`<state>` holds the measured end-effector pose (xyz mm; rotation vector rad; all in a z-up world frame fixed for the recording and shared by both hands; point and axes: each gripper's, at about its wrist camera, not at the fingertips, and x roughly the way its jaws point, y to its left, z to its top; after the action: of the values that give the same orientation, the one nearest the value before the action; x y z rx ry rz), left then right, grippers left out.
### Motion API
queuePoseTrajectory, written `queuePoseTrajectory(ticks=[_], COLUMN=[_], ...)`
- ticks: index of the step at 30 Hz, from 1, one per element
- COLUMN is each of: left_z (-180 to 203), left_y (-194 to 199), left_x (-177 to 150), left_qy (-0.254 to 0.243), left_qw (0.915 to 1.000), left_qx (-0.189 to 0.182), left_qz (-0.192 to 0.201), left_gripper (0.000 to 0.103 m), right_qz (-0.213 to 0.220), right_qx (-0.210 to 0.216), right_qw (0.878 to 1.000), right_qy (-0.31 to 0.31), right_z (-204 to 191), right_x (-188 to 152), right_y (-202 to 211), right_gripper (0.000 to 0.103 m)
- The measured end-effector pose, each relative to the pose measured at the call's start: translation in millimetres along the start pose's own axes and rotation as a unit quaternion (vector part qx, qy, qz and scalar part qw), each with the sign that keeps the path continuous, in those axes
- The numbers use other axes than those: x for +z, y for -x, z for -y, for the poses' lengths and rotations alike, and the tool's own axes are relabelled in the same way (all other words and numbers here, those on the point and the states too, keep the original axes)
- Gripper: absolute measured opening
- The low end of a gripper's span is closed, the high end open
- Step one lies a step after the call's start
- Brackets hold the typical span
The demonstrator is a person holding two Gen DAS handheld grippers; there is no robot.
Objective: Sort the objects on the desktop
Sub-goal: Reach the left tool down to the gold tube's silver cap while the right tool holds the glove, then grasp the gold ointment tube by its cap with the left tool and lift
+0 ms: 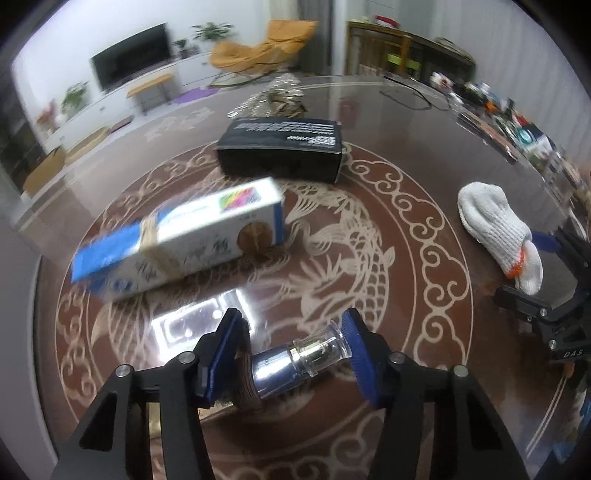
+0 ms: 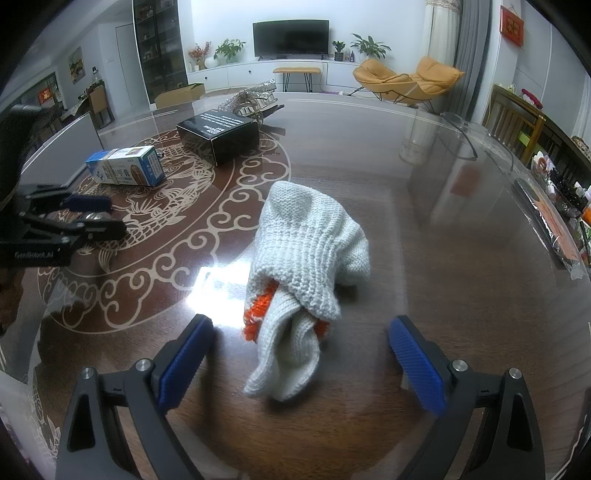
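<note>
Glove (image 2: 306, 258) between wide right tool (image 2: 301, 363) pads, table-edge distant.

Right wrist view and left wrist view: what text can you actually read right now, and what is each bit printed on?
"GenRobot.AI": on the body of the left gripper, right wrist view.
"DAS": on the body of the right gripper, left wrist view.
Black box: white print, upside down, too small to read.
Blue and white box: Chinese characters, too blurred to read.
Red wall sign: unreadable.

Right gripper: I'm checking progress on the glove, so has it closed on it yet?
No, the right gripper stands open, its blue pads well clear on either side of the white glove.
</note>
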<state>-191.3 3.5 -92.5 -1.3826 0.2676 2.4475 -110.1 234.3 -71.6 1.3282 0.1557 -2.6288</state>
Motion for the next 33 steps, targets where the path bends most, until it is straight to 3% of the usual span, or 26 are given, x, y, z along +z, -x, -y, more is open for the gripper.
queuePoseTrajectory(ticks=[1, 3, 5, 8, 13, 15, 16, 17, 21, 23, 27, 28, 30, 31, 32, 33], left_z=[-1.3, -5.4, -13.9, -26.8, -24.7, -29.4, -30.8, -32.1, -34.6, -29.1, -5.5, -2.9, -2.5, -3.8, -3.4, -1.9], left_y=[2.8, 10.9, 18.5, 29.0, 43.2, 53.3, 58.3, 64.3, 89.6, 90.5, 75.7, 73.4, 74.2, 75.5, 76.3, 77.1], left_x=[-4.9, -17.0, -27.4, -46.1, -66.5, -75.0, -78.9, -82.3, -100.4, -107.7, -120.6, -122.7, -127.7, -128.2, -128.1, -129.9], left_qy=[0.015, 0.047, 0.081, 0.123, 0.098, 0.106, 0.108, 0.108, 0.104, 0.092, 0.029, 0.027, 0.043, 0.056, 0.063, 0.069], left_qw=[0.9999, 0.9988, 0.9966, 0.9923, 0.9951, 0.9944, 0.9941, 0.9940, 0.9938, 0.9952, 0.9972, 0.9972, 0.9982, 0.9978, 0.9972, 0.9965], left_qx=[0.004, 0.012, 0.013, 0.008, 0.014, 0.003, 0.000, 0.003, -0.003, -0.002, 0.069, 0.070, 0.042, 0.037, 0.039, 0.047], left_qz=[0.002, 0.008, 0.007, 0.009, -0.006, 0.001, 0.008, 0.017, 0.041, 0.033, -0.002, -0.004, 0.003, 0.005, 0.007, 0.011], left_gripper=[0.055, 0.042, 0.021, 0.019, 0.020, 0.036, 0.057, 0.071, 0.076, 0.085, 0.085, 0.079, 0.048, 0.030, 0.029, 0.028], right_qz=[0.000, 0.002, 0.005, 0.014, 0.016, 0.011, 0.009, 0.006, -0.005, -0.001, -0.021, -0.031, -0.045, -0.047, -0.046, -0.054], right_qx=[0.001, 0.006, 0.015, 0.046, 0.074, 0.079, 0.080, 0.081, 0.087, 0.094, 0.078, 0.071, 0.059, 0.054, 0.052, 0.052], right_qw=[1.000, 1.000, 1.000, 0.998, 0.997, 0.997, 0.997, 0.997, 0.996, 0.996, 0.997, 0.997, 0.997, 0.997, 0.998, 0.997], right_qy=[0.000, -0.004, -0.010, -0.031, -0.019, -0.008, -0.004, -0.001, 0.002, -0.004, -0.012, -0.012, -0.010, -0.008, -0.007, -0.008], right_z=[0.1, 1.5, 3.1, 12.0, 14.9, 13.4, 12.8, 12.7, 11.5, 10.8, 6.8, 4.5, 0.3, -2.1, -4.1, -4.9], right_x=[0.0, -0.2, 0.0, -1.6, -9.2, -13.4, -15.8, -16.5, -13.2, -6.0, 17.2, 22.5, 29.0, 31.2, 31.9, 31.2], right_y=[0.1, 0.0, 0.4, 3.8, 11.3, 14.8, 16.4, 16.4, 19.6, 23.8, 17.6, 12.9, 5.1, 1.7, -0.4, -3.7], right_gripper=[0.097, 0.097, 0.098, 0.099, 0.099, 0.099, 0.099, 0.099, 0.099, 0.099, 0.099, 0.099, 0.098, 0.086, 0.071, 0.037])
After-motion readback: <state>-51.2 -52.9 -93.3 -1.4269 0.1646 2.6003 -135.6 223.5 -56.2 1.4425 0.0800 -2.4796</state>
